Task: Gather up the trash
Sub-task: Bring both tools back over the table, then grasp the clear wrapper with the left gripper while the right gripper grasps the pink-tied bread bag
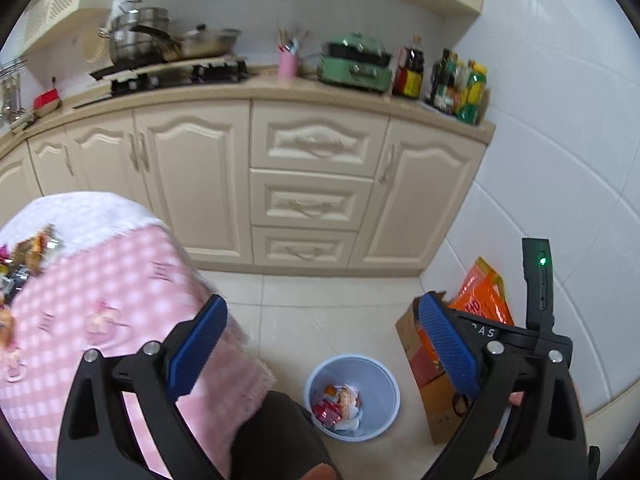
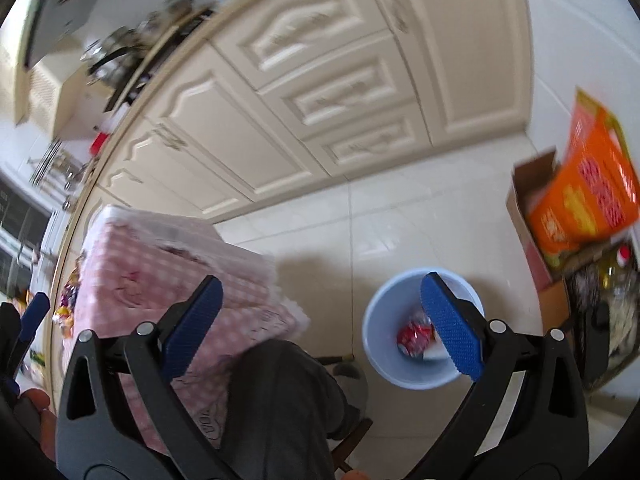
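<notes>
The fingers (image 1: 448, 344) of the left gripper (image 1: 324, 344) and right gripper (image 2: 322, 322) are spread wide, nothing between them. The bin (image 1: 384, 384) lies below them, wrappers (image 1: 338, 402) inside. More trash (image 1: 28, 256) is seen left on the desk (image 1: 100, 280), presumably for collection.

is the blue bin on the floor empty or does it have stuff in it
Not empty. The blue bin stands upright on the floor with red and white wrappers lying in its bottom, well below the rim.

Cream cabinets (image 1: 200, 184) run under a counter (image 1: 256, 90) bearing pots (image 1: 144, 36), a pink cup (image 1: 288, 65), a green appliance (image 1: 356, 66) and what look like sauce bottles (image 1: 408, 68).
</notes>
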Demonstrator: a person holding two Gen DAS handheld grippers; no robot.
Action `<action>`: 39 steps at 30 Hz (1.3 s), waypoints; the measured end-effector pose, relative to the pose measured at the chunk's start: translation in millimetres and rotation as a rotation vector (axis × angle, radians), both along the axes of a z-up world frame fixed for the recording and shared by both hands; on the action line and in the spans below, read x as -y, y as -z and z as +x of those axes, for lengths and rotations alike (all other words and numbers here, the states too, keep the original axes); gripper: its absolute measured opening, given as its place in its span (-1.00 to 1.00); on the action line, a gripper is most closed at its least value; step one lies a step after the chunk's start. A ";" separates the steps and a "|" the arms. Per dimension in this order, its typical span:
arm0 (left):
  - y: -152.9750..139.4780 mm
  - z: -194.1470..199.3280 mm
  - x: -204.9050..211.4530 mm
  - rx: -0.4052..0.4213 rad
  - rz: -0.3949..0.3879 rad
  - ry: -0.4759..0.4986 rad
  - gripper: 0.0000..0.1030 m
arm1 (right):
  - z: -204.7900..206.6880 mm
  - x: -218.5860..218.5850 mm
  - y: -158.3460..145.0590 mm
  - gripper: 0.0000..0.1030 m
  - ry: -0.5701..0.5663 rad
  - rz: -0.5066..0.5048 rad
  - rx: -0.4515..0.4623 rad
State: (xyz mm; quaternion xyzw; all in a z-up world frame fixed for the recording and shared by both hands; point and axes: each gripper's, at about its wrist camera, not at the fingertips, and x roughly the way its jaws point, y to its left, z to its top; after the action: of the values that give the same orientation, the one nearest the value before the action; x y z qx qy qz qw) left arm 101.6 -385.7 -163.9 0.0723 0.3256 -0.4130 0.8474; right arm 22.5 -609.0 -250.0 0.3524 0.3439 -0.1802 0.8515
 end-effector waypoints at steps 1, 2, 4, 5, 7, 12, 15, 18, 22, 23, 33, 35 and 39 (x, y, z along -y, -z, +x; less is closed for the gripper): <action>-5.3 2.3 -7.3 0.006 -0.008 -0.011 0.84 | 3.0 -5.0 -6.5 0.88 -0.009 -0.008 0.008; -12.8 5.1 -17.8 0.015 -0.016 -0.028 0.84 | 7.5 -12.2 -16.0 0.88 -0.023 -0.021 0.020; -24.6 9.9 -34.8 0.034 -0.028 -0.058 0.84 | 15.1 -25.2 -32.0 0.88 -0.053 -0.044 0.041; -29.7 11.6 -43.9 0.045 -0.034 -0.073 0.84 | 19.6 -32.9 -40.4 0.88 -0.068 -0.056 0.052; -39.9 16.9 -62.8 0.072 -0.046 -0.107 0.85 | 29.3 -49.0 -58.1 0.88 -0.103 -0.077 0.081; -64.7 32.7 -119.4 0.121 -0.079 -0.204 0.88 | 56.6 -90.0 -92.5 0.88 -0.188 -0.128 0.130; -75.2 42.0 -149.2 0.138 -0.088 -0.258 0.88 | 75.9 -118.5 -107.9 0.88 -0.240 -0.147 0.154; -84.0 48.6 -180.3 0.165 -0.092 -0.320 0.89 | 88.7 -141.7 -117.6 0.88 -0.285 -0.156 0.172; -94.2 54.9 -215.8 0.196 -0.096 -0.385 0.91 | 106.9 -176.9 -132.2 0.88 -0.350 -0.180 0.192; -97.6 56.3 -228.7 0.204 -0.102 -0.405 0.91 | 111.8 -186.4 -136.1 0.88 -0.367 -0.189 0.198; -107.9 64.2 -305.3 0.257 -0.097 -0.530 0.91 | 154.5 -279.6 -155.5 0.88 -0.532 -0.268 0.216; -107.3 67.2 -317.5 0.269 -0.087 -0.559 0.91 | 165.6 -300.9 -156.0 0.88 -0.574 -0.292 0.213; -101.8 73.6 -344.8 0.279 -0.072 -0.620 0.91 | 180.9 -331.3 -154.3 0.88 -0.638 -0.331 0.206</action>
State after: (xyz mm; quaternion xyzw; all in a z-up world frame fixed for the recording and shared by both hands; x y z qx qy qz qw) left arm 175.2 -40.9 -62.1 -0.0044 0.1985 -0.1329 0.9710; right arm 203.3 -277.7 -95.6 0.1013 0.3150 0.0772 0.9405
